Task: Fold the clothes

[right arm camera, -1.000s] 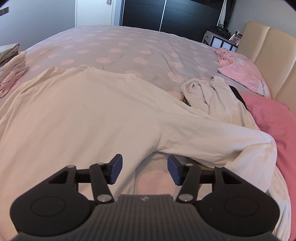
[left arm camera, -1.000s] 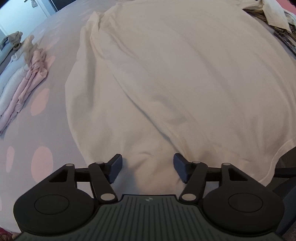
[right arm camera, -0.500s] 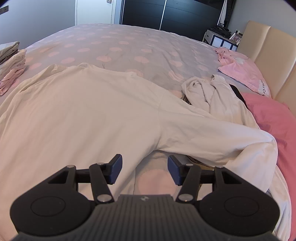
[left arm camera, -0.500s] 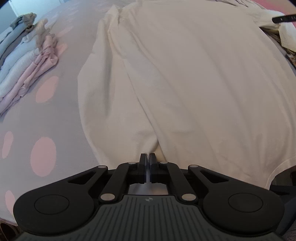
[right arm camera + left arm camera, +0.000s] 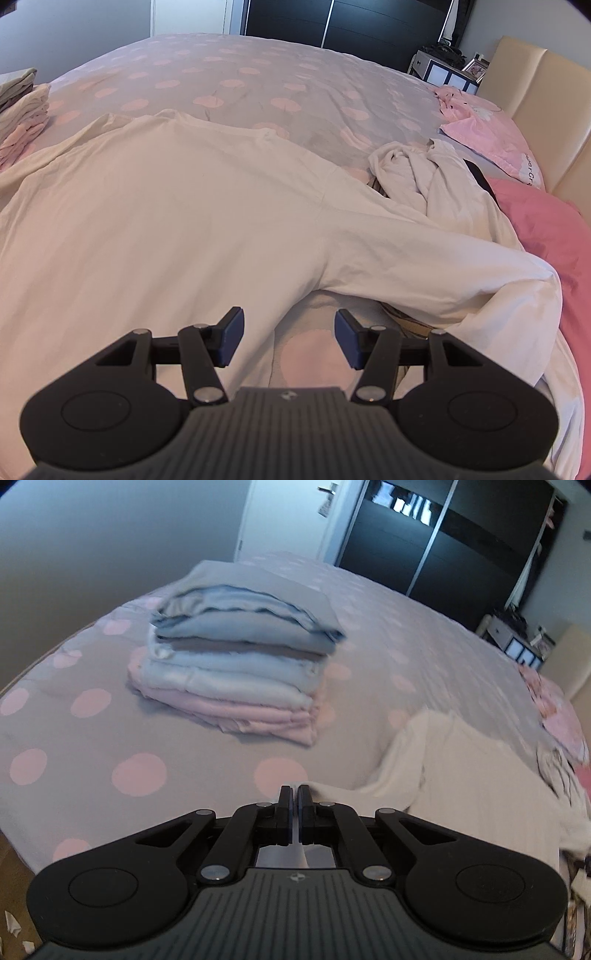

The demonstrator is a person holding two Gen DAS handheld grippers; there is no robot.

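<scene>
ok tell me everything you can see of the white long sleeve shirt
The white long sleeve shirt looks like soft cream cotton, spread flat on the dotted bed cover. One sleeve stretches toward the pink pillow and bends back at its end. The left gripper is shut on an edge of it; the right gripper hangs open over its side edge.

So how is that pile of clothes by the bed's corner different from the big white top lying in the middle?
The stack of folded clothes is neat, layered grey, blue and pink; the white long-sleeved top is one pale colour. The stack sits compact and tall, while the top lies spread flat, one sleeve stretched sideways. Nothing touches the stack; the left gripper is shut on the top's edge. Both rest on the spotted bedspread.
</scene>
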